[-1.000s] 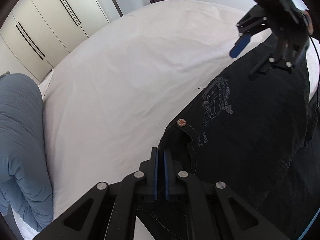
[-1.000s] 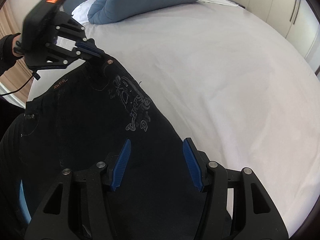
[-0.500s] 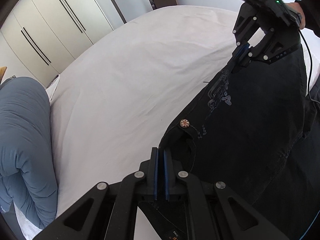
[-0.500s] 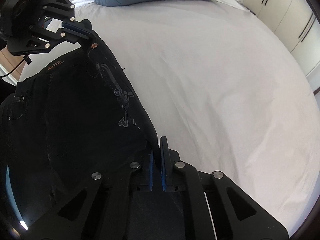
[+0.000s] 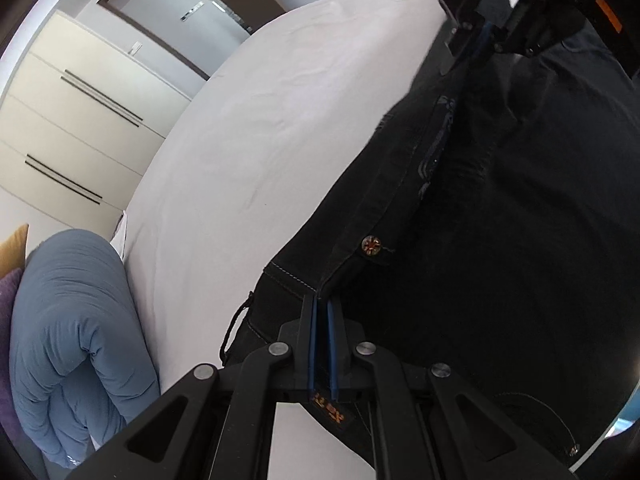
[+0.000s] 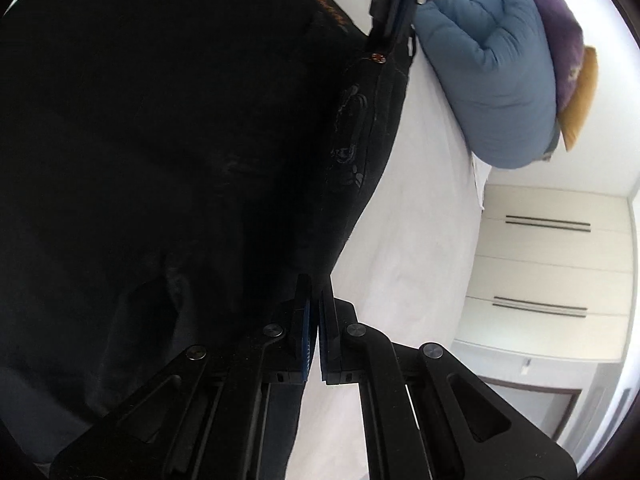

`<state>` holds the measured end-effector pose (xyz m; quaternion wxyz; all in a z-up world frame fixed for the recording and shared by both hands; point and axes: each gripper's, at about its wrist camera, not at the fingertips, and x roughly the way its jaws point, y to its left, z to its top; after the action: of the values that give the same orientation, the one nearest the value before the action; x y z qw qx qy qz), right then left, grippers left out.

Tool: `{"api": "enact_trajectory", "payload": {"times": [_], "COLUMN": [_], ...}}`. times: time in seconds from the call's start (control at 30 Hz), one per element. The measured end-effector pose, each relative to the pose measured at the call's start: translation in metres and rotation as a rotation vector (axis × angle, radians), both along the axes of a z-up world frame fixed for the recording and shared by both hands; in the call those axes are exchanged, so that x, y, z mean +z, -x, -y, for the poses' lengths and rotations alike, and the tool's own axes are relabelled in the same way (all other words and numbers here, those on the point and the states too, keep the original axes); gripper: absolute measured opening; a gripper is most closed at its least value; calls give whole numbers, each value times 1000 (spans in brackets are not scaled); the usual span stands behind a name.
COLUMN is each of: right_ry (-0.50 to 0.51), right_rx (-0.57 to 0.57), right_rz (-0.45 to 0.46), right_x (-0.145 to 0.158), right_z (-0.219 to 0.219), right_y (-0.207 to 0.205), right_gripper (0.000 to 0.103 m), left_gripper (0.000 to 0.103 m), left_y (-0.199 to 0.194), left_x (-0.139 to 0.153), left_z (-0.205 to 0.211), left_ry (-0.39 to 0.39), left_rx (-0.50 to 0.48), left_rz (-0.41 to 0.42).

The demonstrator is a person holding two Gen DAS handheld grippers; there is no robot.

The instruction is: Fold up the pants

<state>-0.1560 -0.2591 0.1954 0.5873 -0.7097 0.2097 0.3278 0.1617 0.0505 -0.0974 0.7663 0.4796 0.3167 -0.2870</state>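
Black denim pants (image 5: 500, 240) fill the right of the left wrist view and the left of the right wrist view (image 6: 160, 160), over a white bed sheet (image 5: 260, 140). My left gripper (image 5: 322, 300) is shut on the waistband corner, just below a copper button (image 5: 370, 243). My right gripper (image 6: 315, 292) is shut on the same long edge, further down the leg. Each gripper shows in the other's view: the right gripper (image 5: 476, 52) at the top right, the left gripper (image 6: 394, 20) at the top by the button (image 6: 378, 57). The edge runs taut between them.
A rolled blue duvet (image 5: 76, 340) lies at the head of the bed, with a purple pillow (image 6: 560, 40) and a yellow pillow (image 6: 580, 100) behind it. Cream wardrobe doors (image 5: 80, 120) stand beyond the bed. White sheet (image 6: 420, 240) lies bare beside the pants.
My right gripper went from open above the pants to shut on their edge. Both grippers then rolled and moved sideways, drawing the pants edge taut between them and closer to both cameras.
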Motion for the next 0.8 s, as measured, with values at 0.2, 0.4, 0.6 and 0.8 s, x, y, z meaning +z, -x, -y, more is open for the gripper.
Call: {"api": "enact_trajectory", "payload": {"times": [0.2,0.4,0.6,0.8], "right_ry": [86,159,164,142], "right_rx": [115,199,231,208], "right_rz": [2,-8,-47,-62], "right_x": [-20,-41,-43,-46], "right_z": [-9,-46,-71,-94], "right_y": [73,153,215,254], "right_gripper": [2,2,2,2], "left_gripper": [5,5,5,5], "left_y": [57,96,121,142], "left_x": [-12,-29,-50,-52], "left_z": [-7,-21,-37,-44], "left_ry": [-80,-131,-175,-167], "left_rx": [-85,-140,-158,-151], "left_rz": [20,-27,-61,-85]}}
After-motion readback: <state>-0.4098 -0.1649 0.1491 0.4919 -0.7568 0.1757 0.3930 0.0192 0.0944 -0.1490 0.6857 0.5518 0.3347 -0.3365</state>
